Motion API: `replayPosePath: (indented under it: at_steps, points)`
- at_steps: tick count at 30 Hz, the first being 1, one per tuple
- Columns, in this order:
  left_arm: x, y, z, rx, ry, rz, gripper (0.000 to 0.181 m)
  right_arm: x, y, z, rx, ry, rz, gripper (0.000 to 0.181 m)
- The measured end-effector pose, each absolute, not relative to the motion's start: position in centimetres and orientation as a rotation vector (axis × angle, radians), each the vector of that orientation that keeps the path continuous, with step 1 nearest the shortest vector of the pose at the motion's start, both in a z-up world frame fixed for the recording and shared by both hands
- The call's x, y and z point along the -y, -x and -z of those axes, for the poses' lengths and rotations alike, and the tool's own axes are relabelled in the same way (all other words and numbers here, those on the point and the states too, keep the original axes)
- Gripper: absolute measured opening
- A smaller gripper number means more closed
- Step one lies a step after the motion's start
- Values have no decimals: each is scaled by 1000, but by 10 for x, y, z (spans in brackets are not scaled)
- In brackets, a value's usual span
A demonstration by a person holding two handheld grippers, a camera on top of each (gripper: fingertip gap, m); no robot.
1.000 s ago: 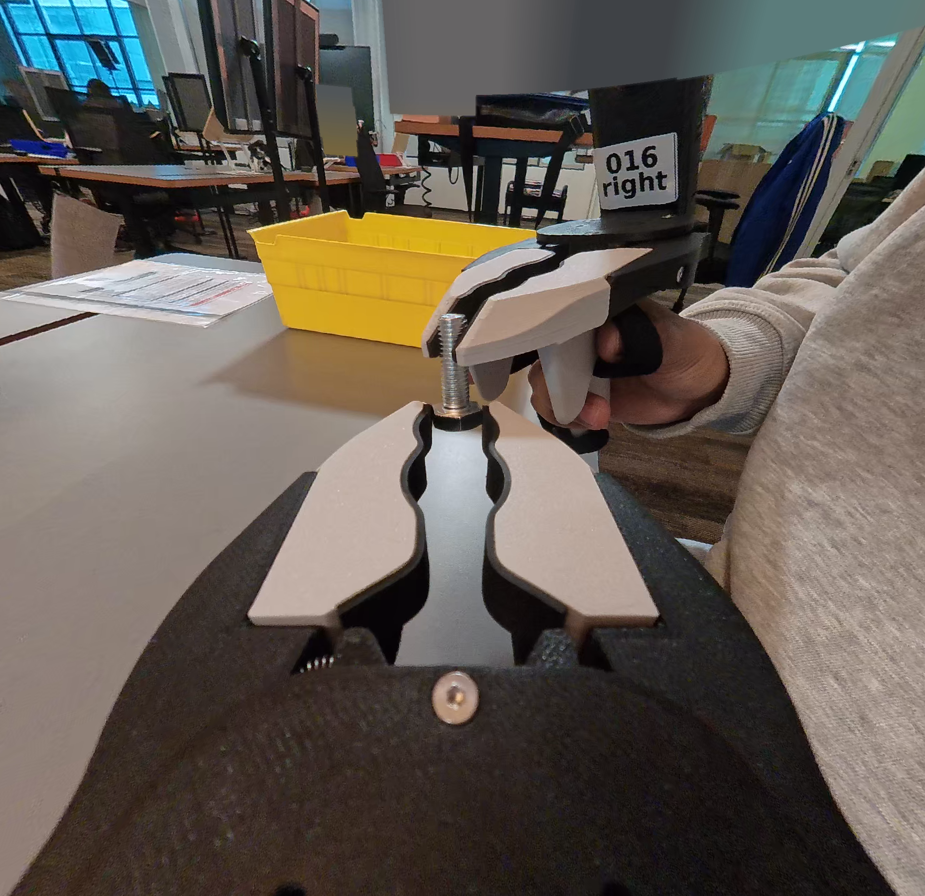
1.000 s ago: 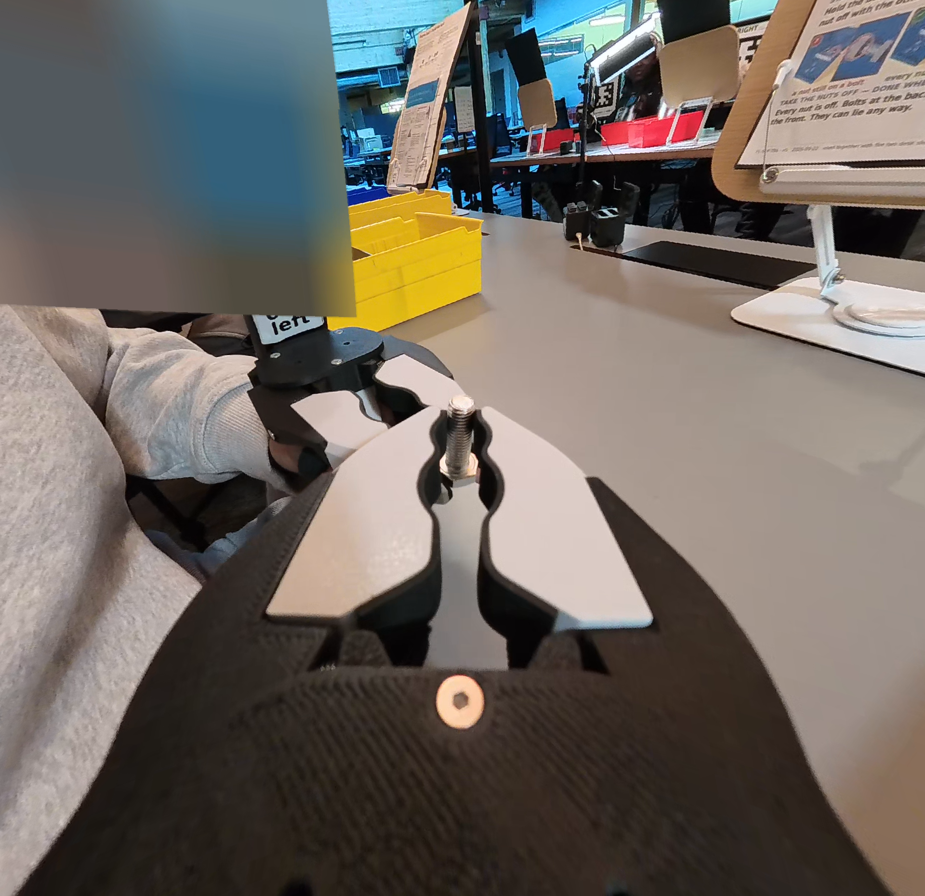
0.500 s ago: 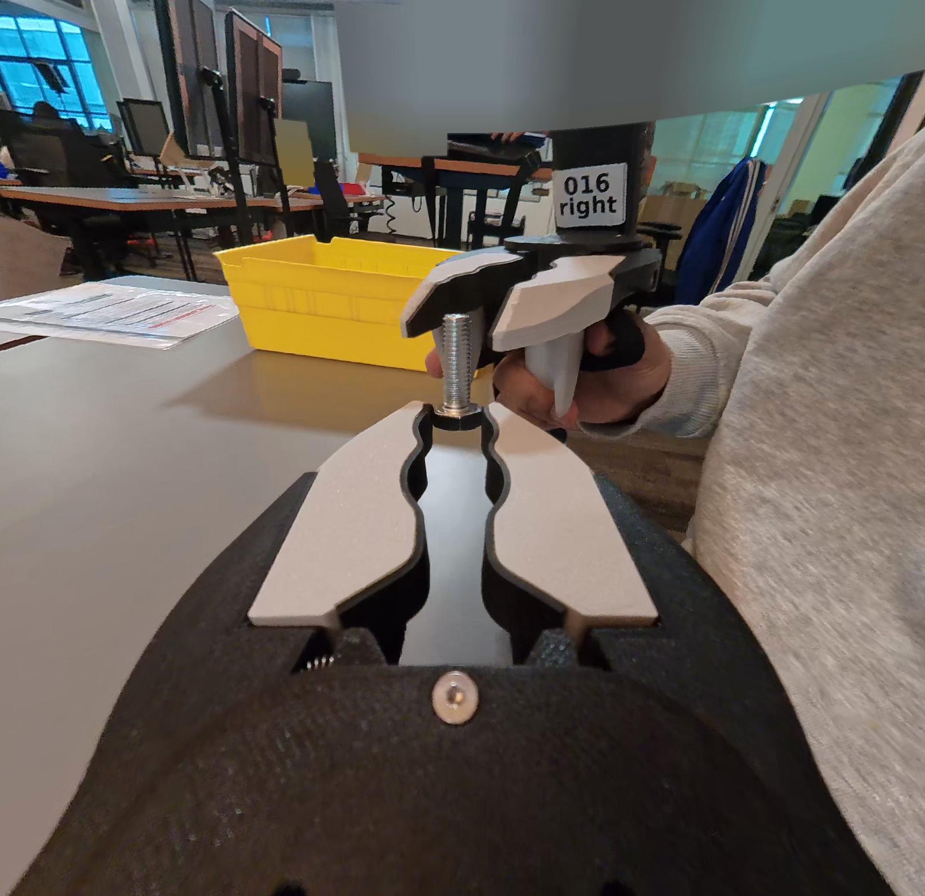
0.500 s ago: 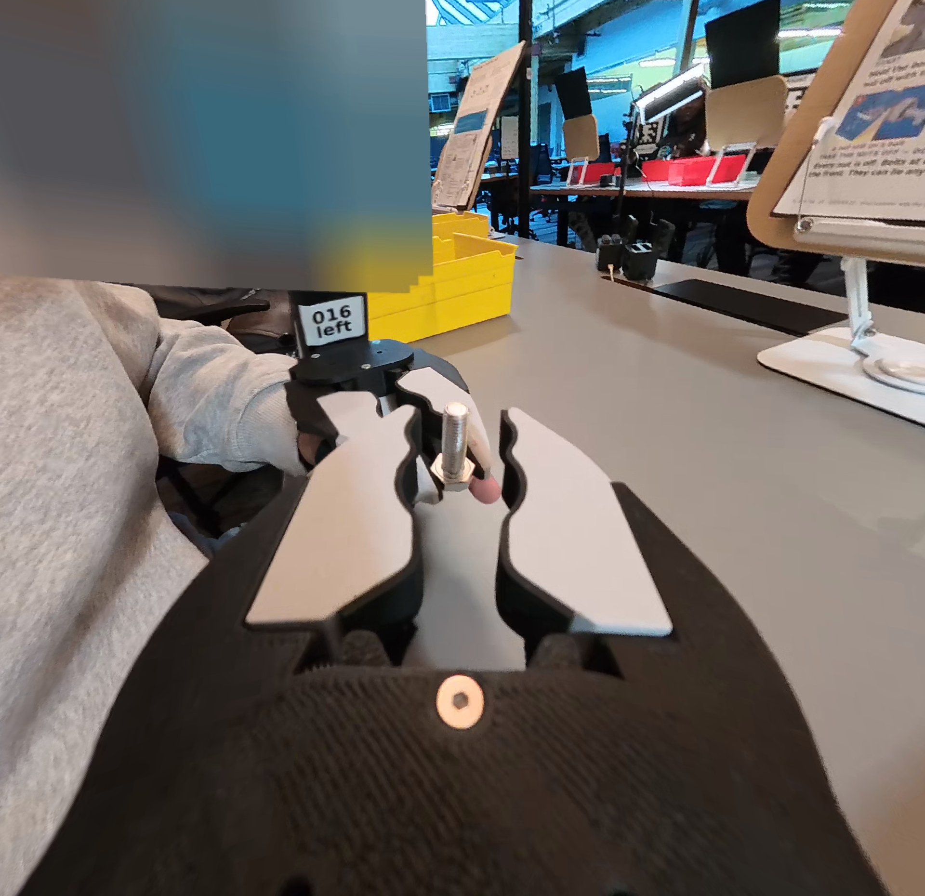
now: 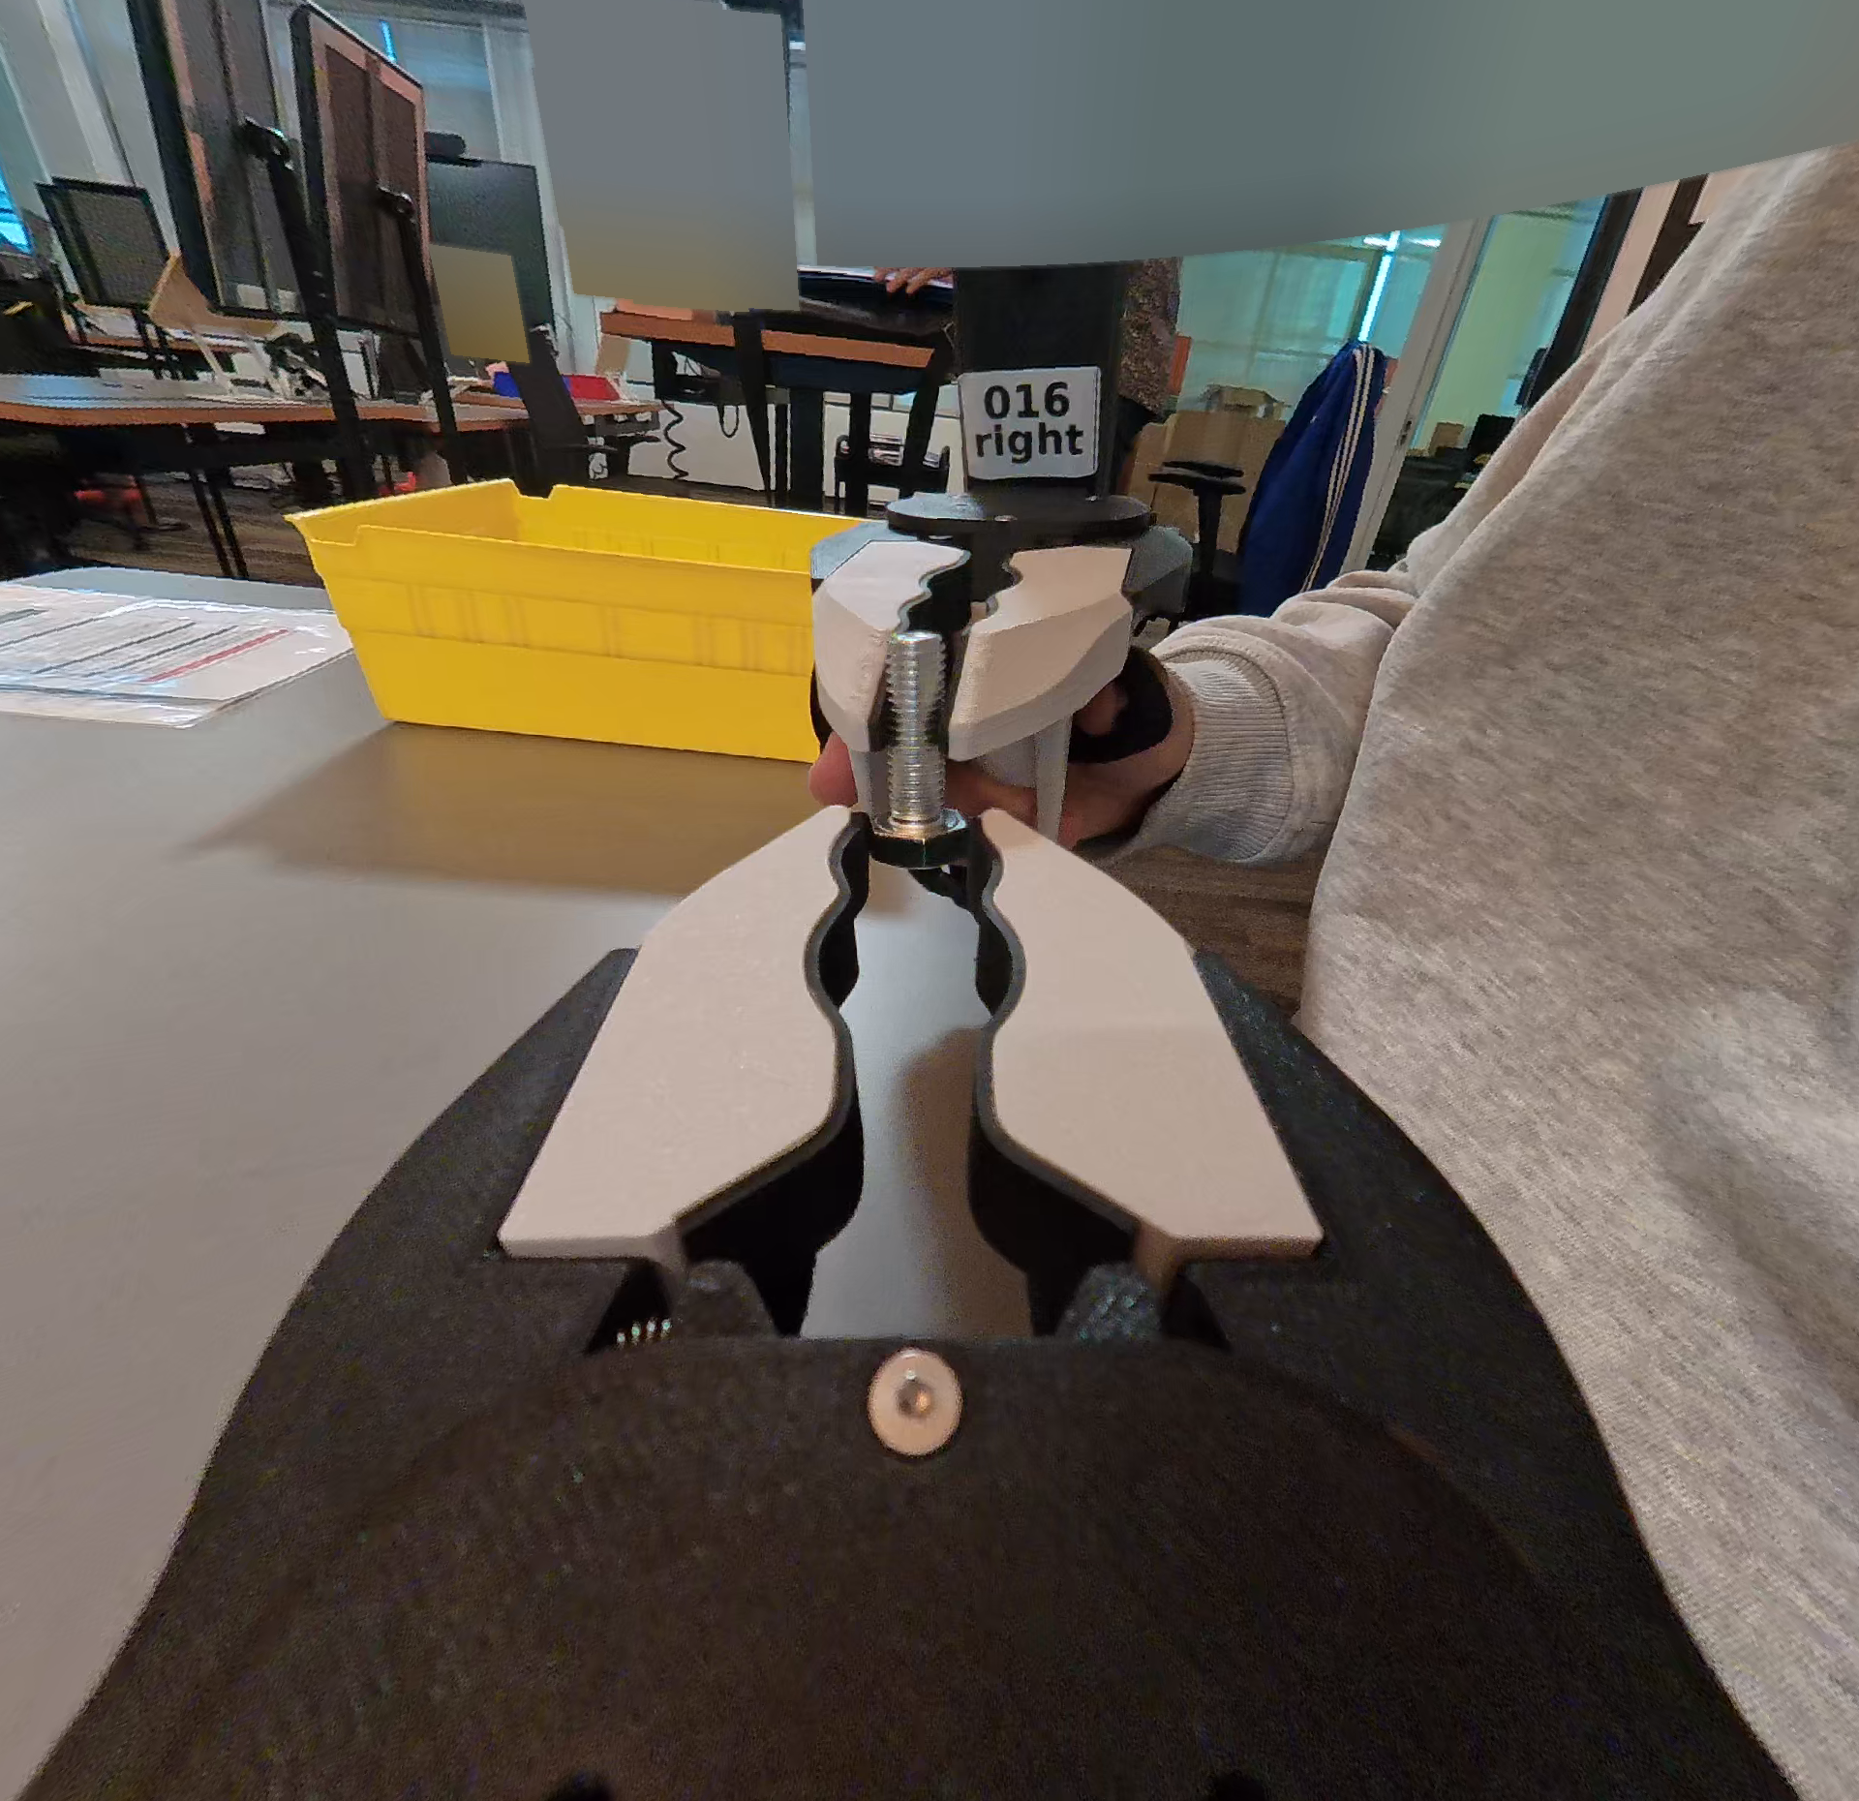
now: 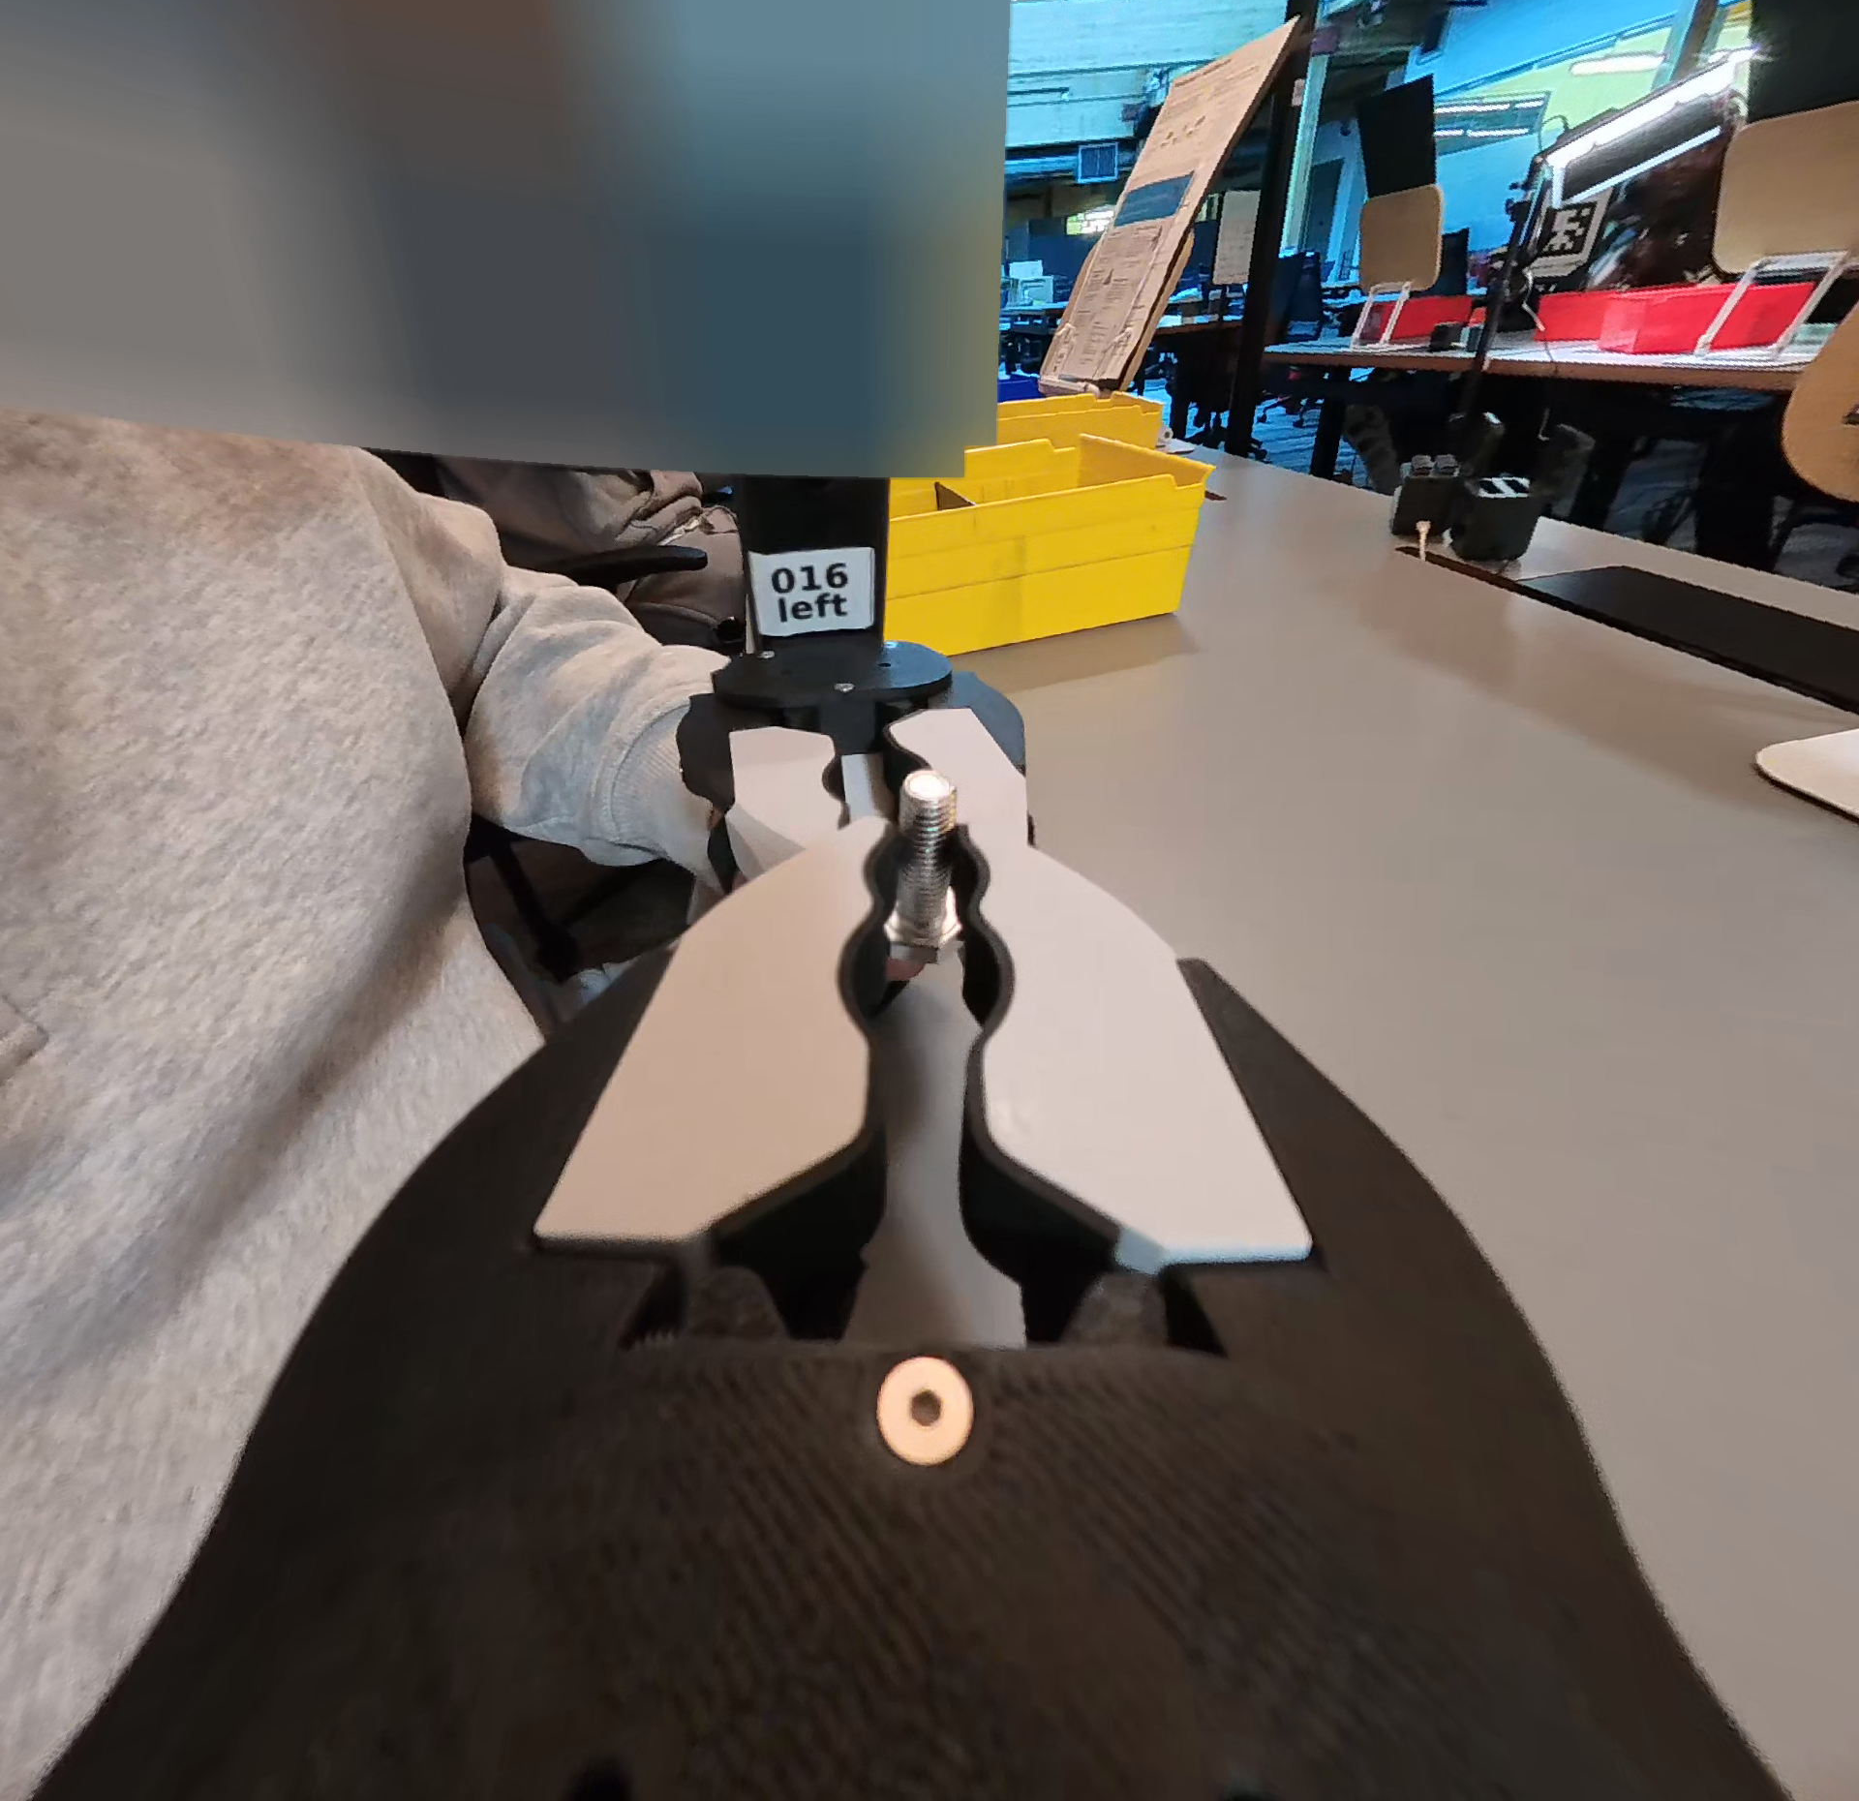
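A silver bolt (image 5: 910,727) stands upright with a nut (image 5: 910,823) low on its thread. My left gripper (image 5: 915,837) is shut on the bolt's head, just off the near table edge. My right gripper (image 5: 920,706) faces it from the opposite side, closed around the threaded shaft just above the nut. In the right wrist view the bolt (image 6: 925,847) and nut (image 6: 915,936) sit in the notches between my right gripper's (image 6: 923,847) fingers. The left gripper (image 6: 875,797) shows just behind. The bolt head is hidden there.
A yellow bin (image 5: 563,636) stands on the grey table (image 5: 302,948) behind the grippers; it also shows in the right wrist view (image 6: 1046,566). Papers (image 5: 131,646) lie at far left. A black mat (image 6: 1690,616), small black blocks (image 6: 1469,515) and a white stand base (image 6: 1811,777) lie to the right. The grippers are tip to tip, or close to it.
My right gripper held the bolt, opened half a second ago, swung round to face the left gripper, and is closed on the bolt again. The left gripper kept its hold.
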State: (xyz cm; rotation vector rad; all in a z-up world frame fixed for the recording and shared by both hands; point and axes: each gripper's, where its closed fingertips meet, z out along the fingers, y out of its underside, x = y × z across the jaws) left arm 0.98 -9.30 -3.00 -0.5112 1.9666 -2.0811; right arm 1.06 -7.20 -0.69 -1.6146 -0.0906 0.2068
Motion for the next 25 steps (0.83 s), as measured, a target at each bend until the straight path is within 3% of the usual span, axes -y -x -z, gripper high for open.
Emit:
replayPosePath:
  at_steps: [10, 25]
  points:
    - [92, -15, 31, -1950, 559, 2037, 31, 70, -22, 10, 8, 1638, -155, 10]
    - [89, -21, 29, -1899, 579, 2009, 25, 68, -19, 8, -12, 1653, -135, 10]
